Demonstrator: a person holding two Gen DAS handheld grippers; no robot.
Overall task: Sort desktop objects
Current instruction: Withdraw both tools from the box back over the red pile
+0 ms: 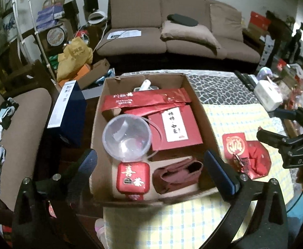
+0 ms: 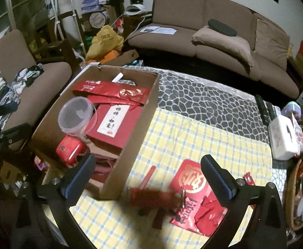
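Observation:
A cardboard box (image 1: 205,112) on the table holds a clear plastic tub (image 1: 127,138), a red tin (image 1: 133,177), a maroon pouch (image 1: 178,175), a red gift box (image 1: 175,127) and long red packets (image 1: 145,100). My left gripper (image 1: 151,172) is open and empty above the box's near end. My right gripper (image 2: 148,178) is open and empty over the yellow checked cloth (image 2: 192,137). Between its fingers lie a blurred red tassel item (image 2: 151,197), a red envelope (image 2: 189,179) and a thin red stick (image 2: 147,177). The box (image 2: 139,130) is to its left.
A white tissue box (image 2: 284,139) and clutter stand at the table's right edge. A navy box (image 1: 68,114) stands left of the cardboard box. A brown sofa (image 1: 172,31) is behind the table, an armchair (image 2: 16,62) with clothes at the left.

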